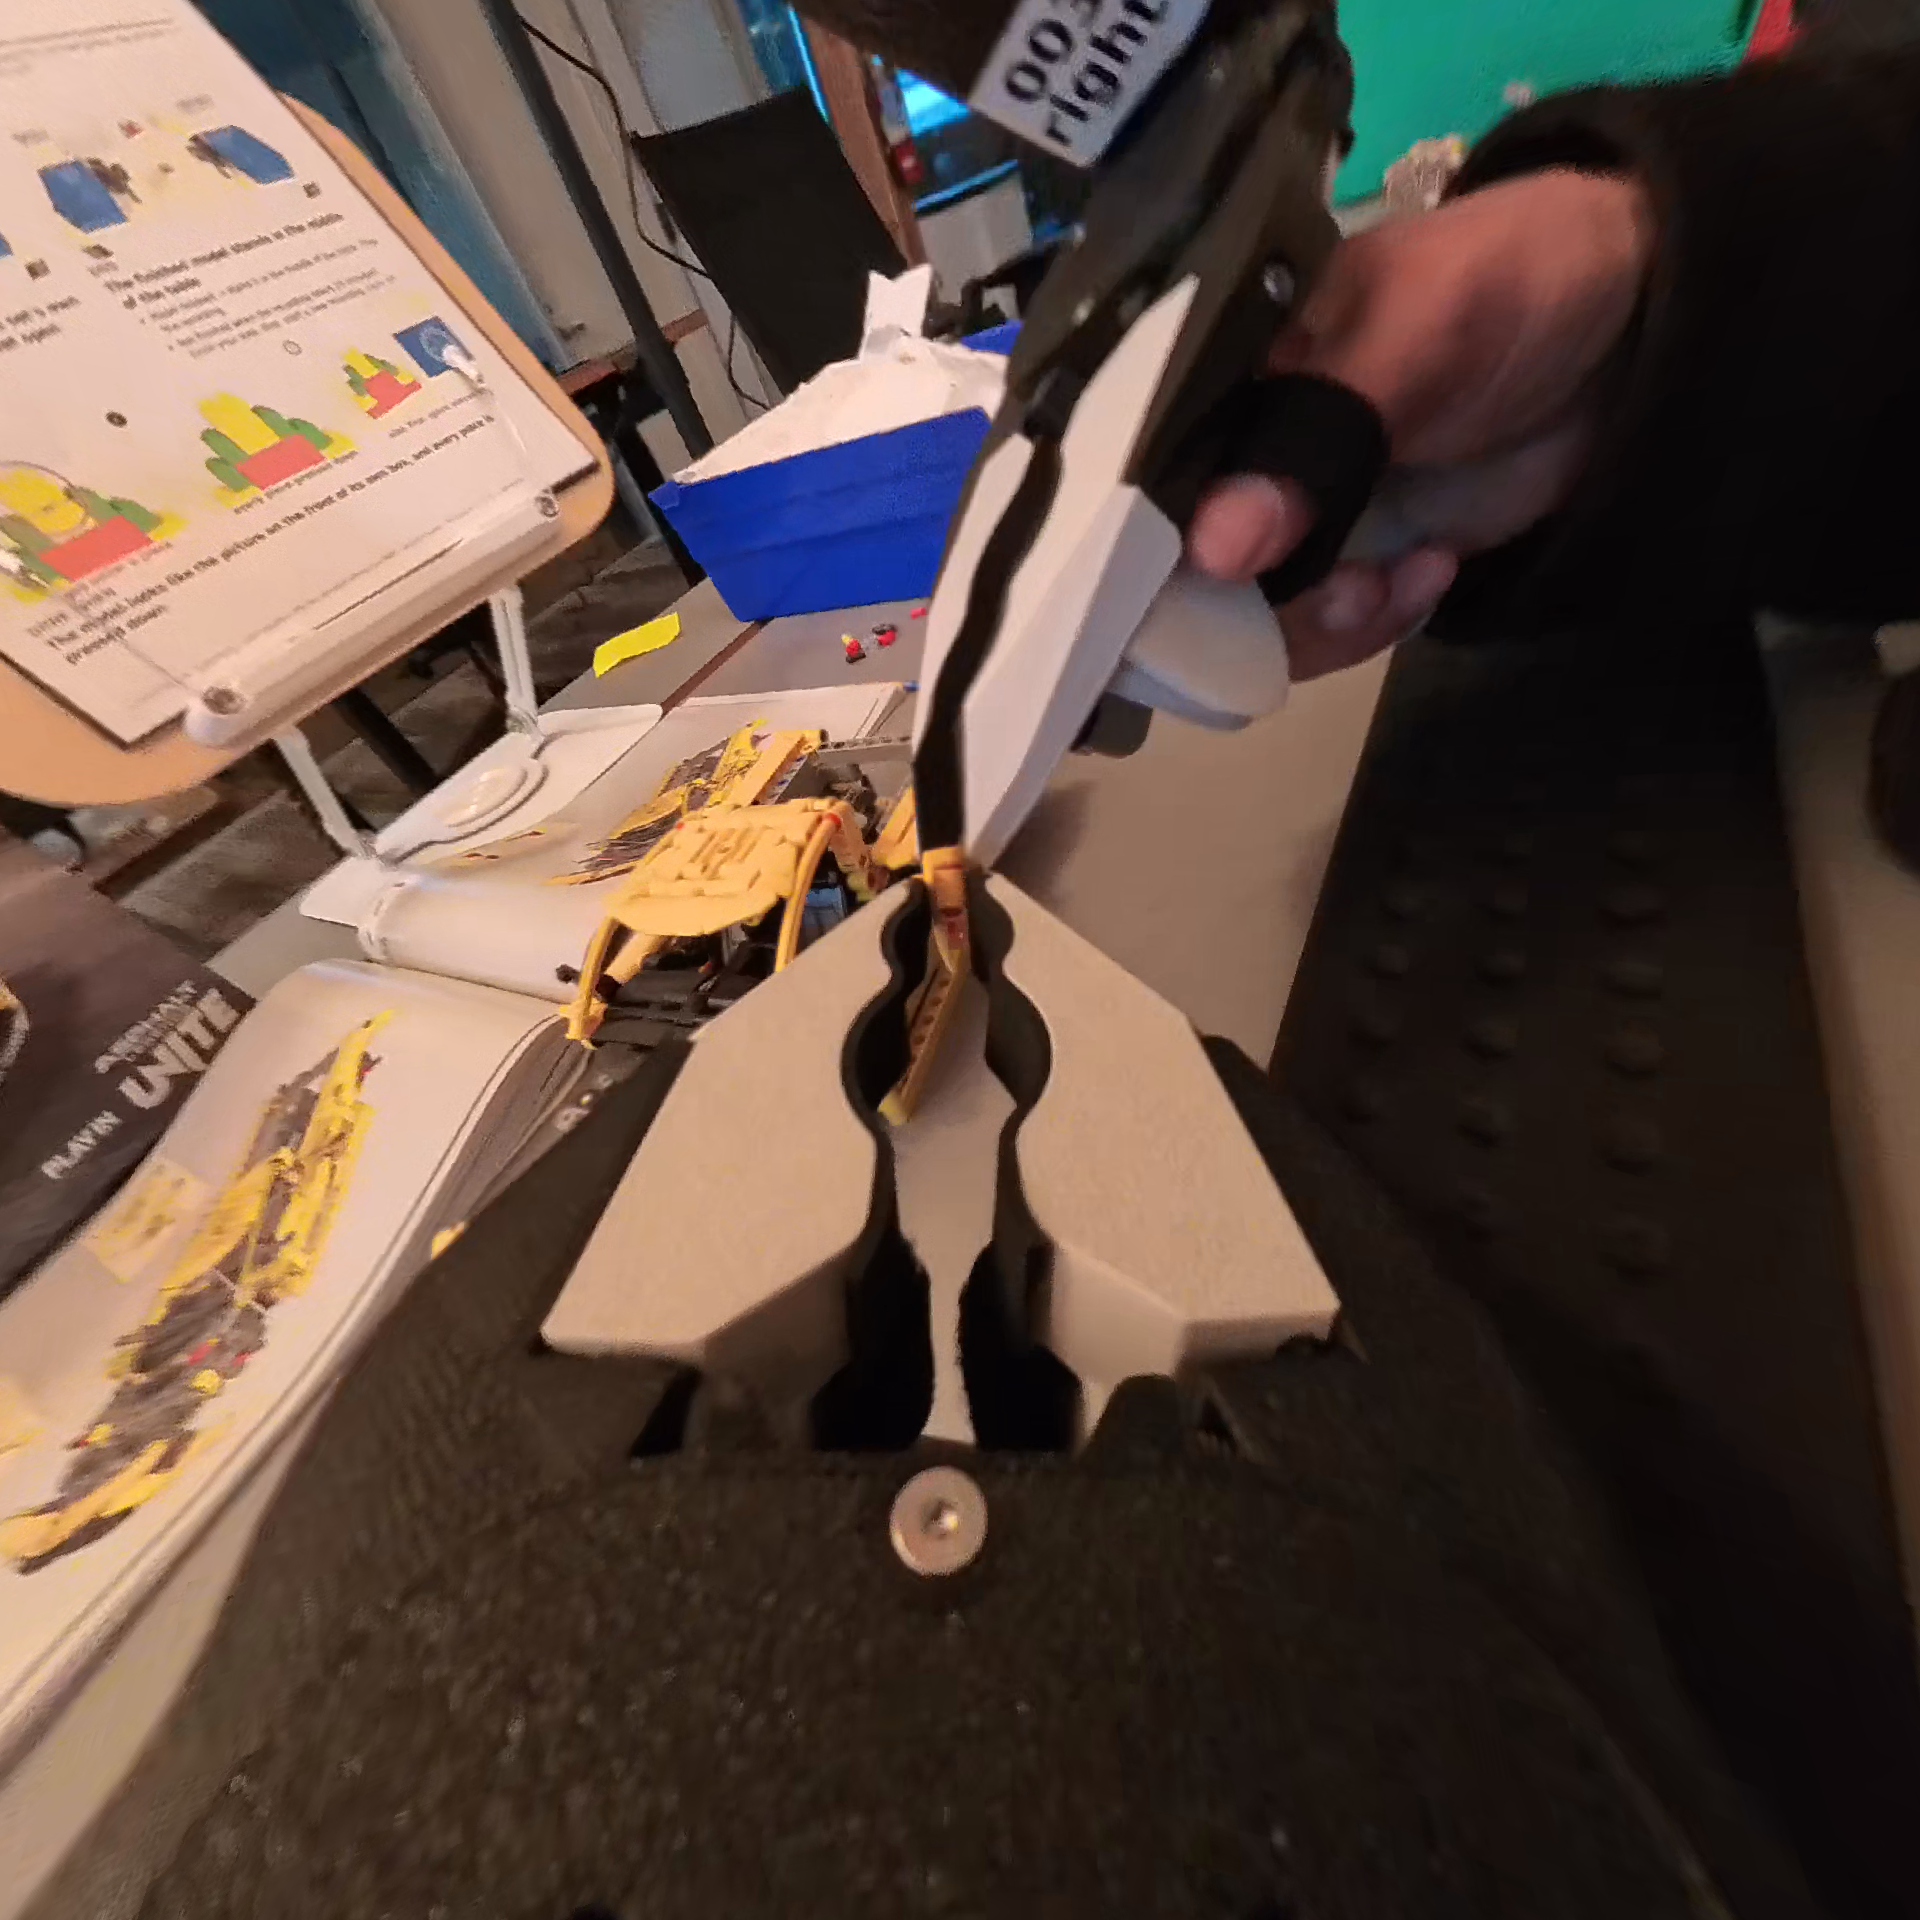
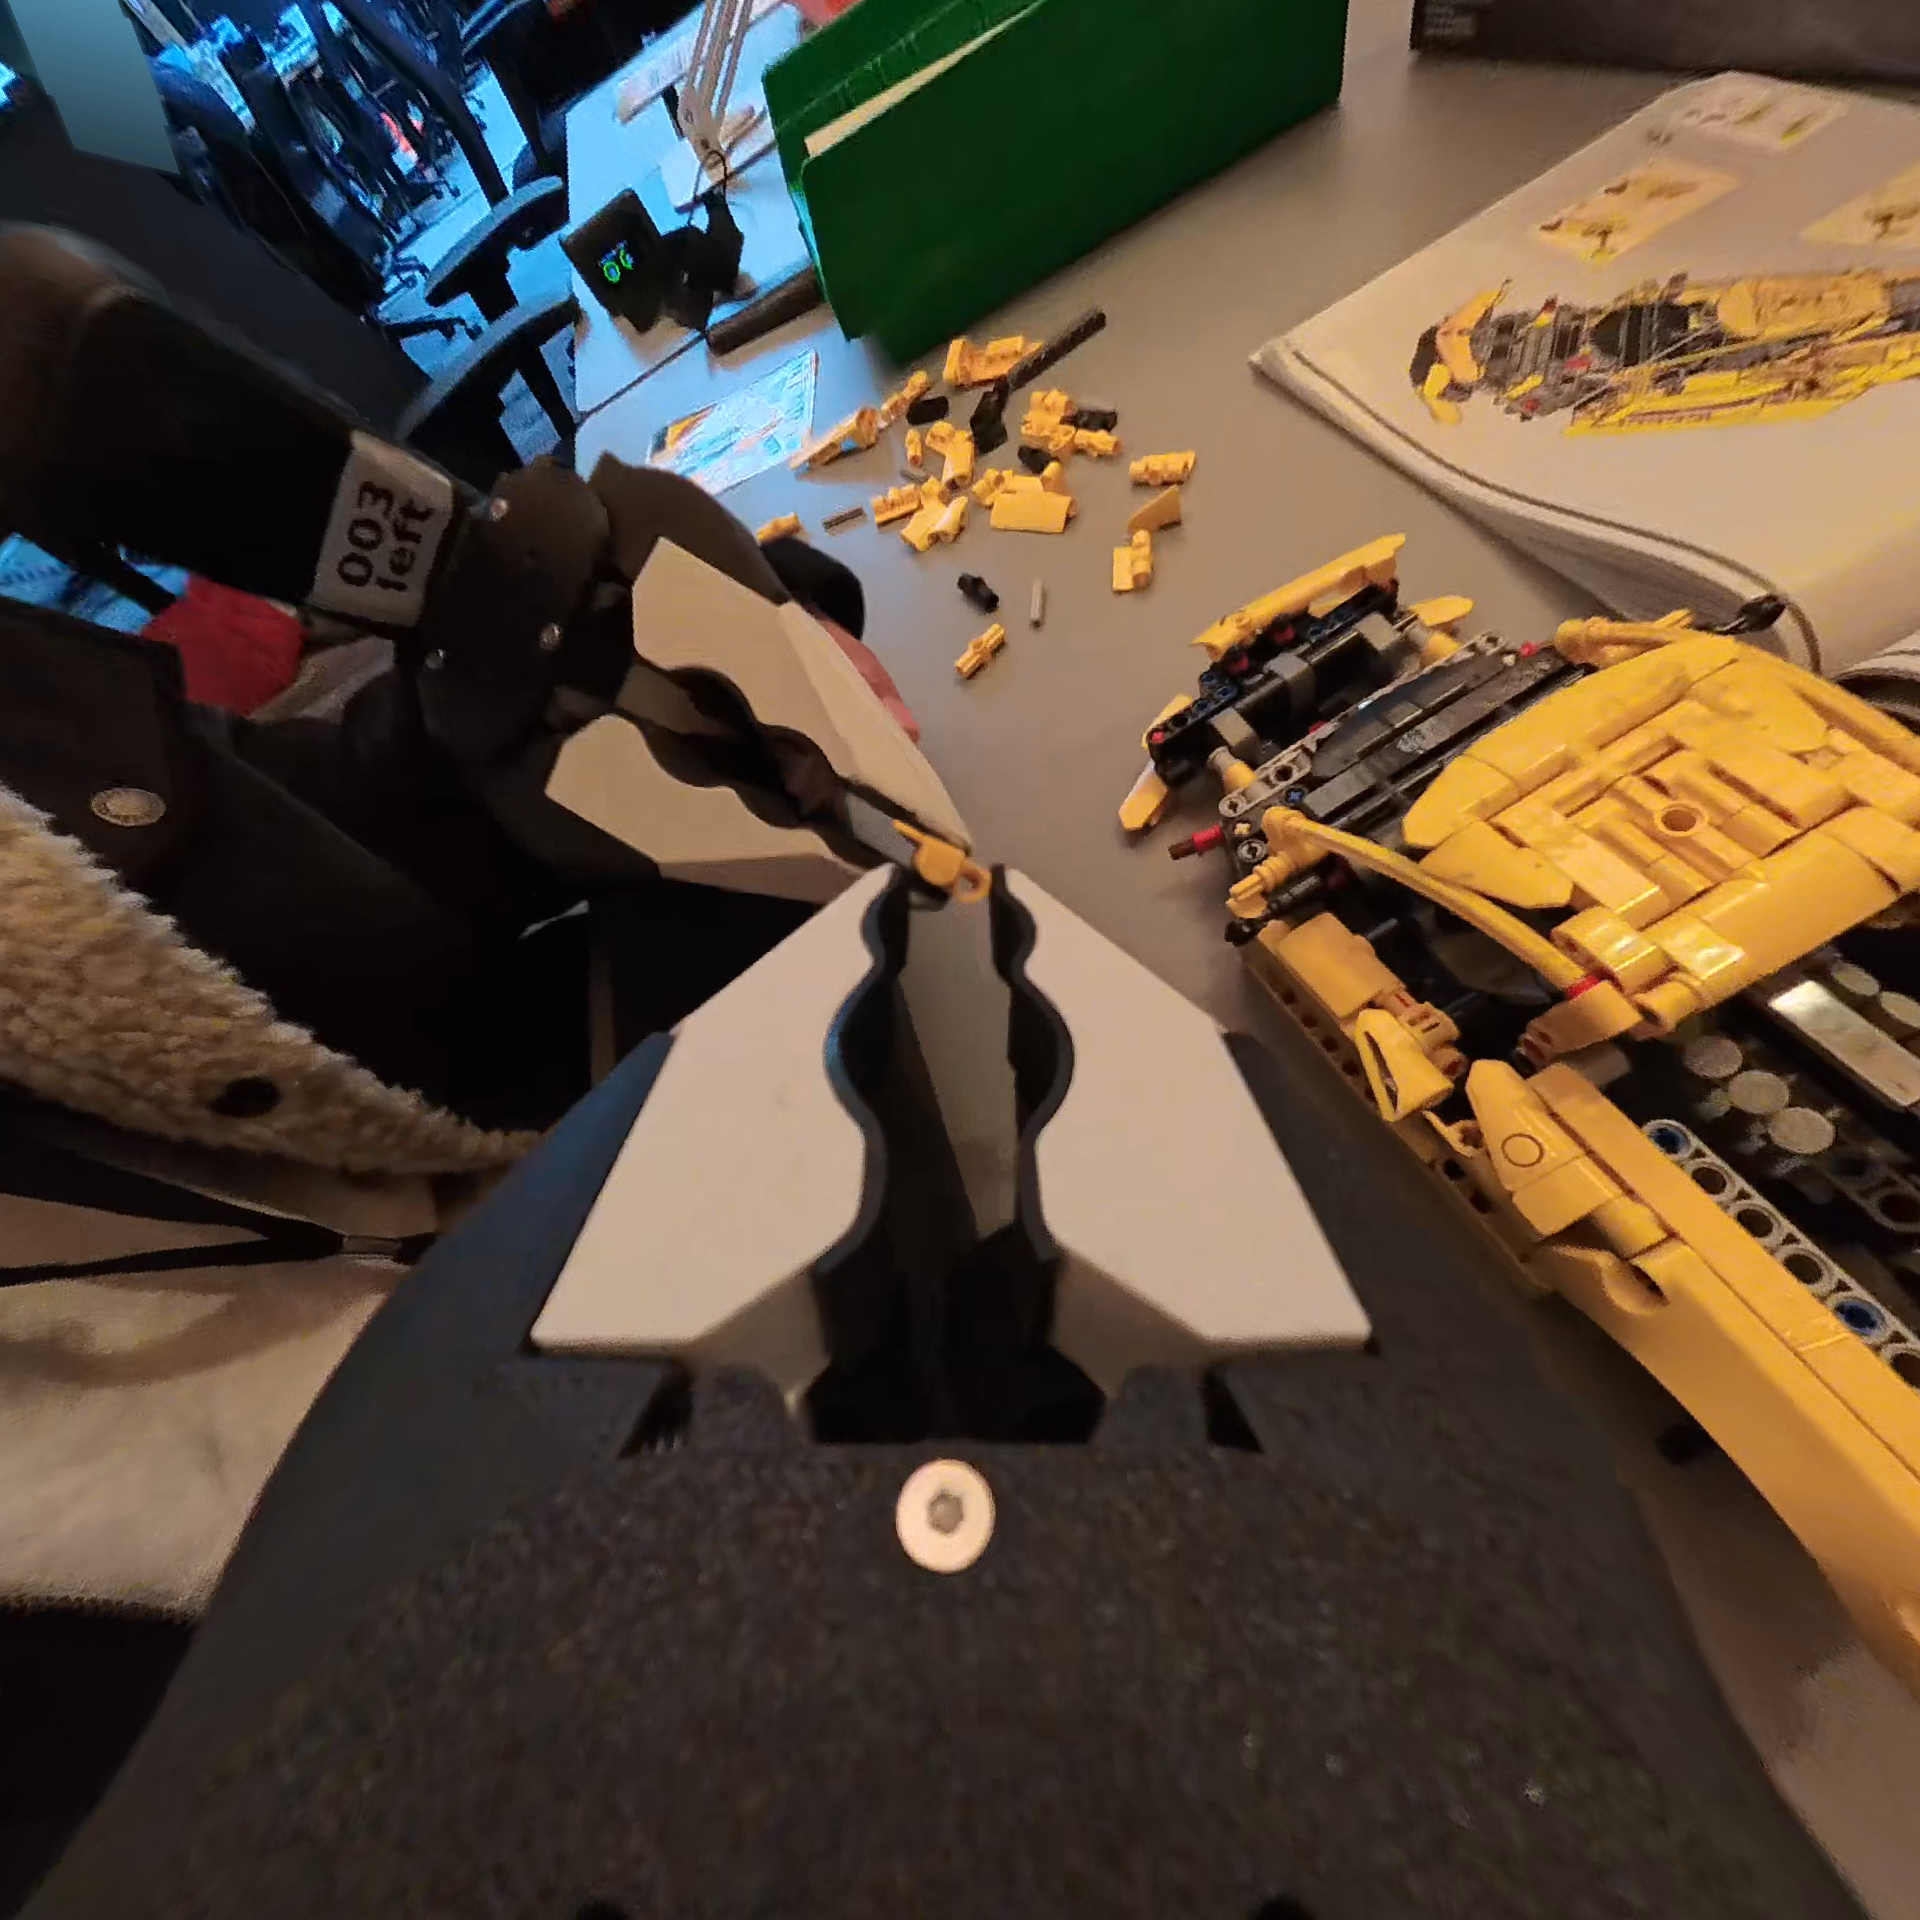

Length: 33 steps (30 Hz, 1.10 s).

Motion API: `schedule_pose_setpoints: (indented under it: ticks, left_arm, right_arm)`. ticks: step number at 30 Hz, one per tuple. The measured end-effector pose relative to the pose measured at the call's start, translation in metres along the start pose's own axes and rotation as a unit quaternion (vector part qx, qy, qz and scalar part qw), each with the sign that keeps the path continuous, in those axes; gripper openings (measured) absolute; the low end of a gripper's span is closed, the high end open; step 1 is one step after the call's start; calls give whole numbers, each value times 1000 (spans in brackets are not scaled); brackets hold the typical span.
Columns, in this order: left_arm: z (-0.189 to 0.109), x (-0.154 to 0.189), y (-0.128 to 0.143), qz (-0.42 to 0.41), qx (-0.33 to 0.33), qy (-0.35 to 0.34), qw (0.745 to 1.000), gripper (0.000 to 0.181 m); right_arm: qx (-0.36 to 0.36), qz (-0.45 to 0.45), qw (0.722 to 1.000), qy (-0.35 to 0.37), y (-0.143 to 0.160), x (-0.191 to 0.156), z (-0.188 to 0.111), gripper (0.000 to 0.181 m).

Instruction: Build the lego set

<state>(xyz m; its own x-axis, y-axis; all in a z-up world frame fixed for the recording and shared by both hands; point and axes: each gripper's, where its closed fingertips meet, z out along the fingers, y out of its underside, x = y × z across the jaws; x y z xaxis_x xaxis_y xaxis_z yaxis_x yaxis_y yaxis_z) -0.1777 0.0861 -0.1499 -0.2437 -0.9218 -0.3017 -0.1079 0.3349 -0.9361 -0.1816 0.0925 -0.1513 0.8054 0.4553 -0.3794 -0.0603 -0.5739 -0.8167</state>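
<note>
Clearly risky: left hand-held gripper [image 1: 940, 914] clenched on yellow beam [image 1: 930, 997], right hand-held gripper [image 2: 940, 883] pinching its tip; misaligned pull could drop it beside model [image 2: 1558, 883].

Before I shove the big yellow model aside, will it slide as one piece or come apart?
The model would probably slide as one, since its long beams look pinned together. The thin yellow hose arching off it and the small end panels seem apt to pop loose. It looks heavy for plastic, so push low on the beam side.
</note>
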Motion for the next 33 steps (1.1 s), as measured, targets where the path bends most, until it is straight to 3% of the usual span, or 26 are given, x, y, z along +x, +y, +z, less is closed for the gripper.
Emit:
schedule_pose_setpoints:
  ticks: [3, 6, 8, 11, 13, 15, 19, 24, 33]
  left_arm:
    - [-5, -8, -5, -78, 26, 13, 997, 7]
    - [-10, -16, -11, -194, 64, 47, 978, 7]
    - [-14, -20, -17, -282, 95, 81, 951, 8]
    - [-20, -30, -19, -385, 131, 110, 907, 7]
    - [-23, -36, -18, -427, 145, 123, 884, 7]
    - [-26, -39, -20, -456, 161, 141, 864, 7]
    - [-29, -44, -20, -495, 178, 161, 835, 7]
    - [-29, -42, -20, -504, 177, 172, 828, 7]
    - [-28, -41, -19, -501, 172, 167, 831, 7]
  right_arm:
    - [22, -45, 999, 5, -7, 0, -5, 20]
    - [35, -186, 981, 44, -9, 1, -5, 29]
    - [60, -297, 949, 90, -17, -1, -1, 31]
    - [126, -378, 903, 158, -42, -12, -3, 19]
    - [104, -390, 903, 151, -41, -15, 6, 22]
    - [82, -383, 909, 141, -39, -12, 17, 36]
    - [94, -400, 900, 142, -48, -14, 27, 31]
    - [97, -419, 888, 163, -50, -8, 32, 15]
    - [81, -475, 853, 198, -50, -6, 32, 13]
